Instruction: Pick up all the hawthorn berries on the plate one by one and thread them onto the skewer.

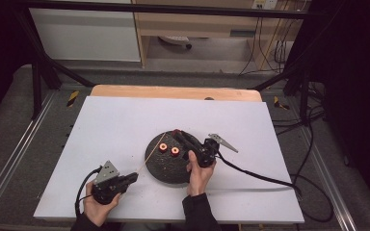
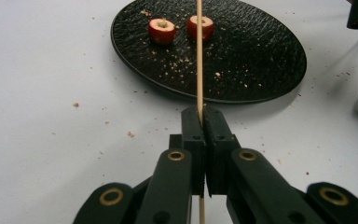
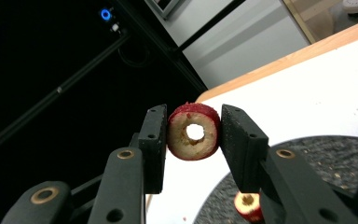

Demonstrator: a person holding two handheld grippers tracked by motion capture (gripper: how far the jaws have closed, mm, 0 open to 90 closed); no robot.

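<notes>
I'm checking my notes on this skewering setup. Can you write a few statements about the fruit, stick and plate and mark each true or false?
1. The left hand-held gripper is shut on the thin wooden skewer. True.
2. The right hand-held gripper is empty. False: it clamps a red cored fruit ring.
3. Two red fruit pieces lie on the round black textured plate. True.
4. The plate is white. False: it is black.

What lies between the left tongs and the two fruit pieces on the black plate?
In the left gripper view, bare white tabletop with crumbs, then the black plate's near rim; the skewer, held by the left tongs, spans it toward the fruit pieces.
</notes>
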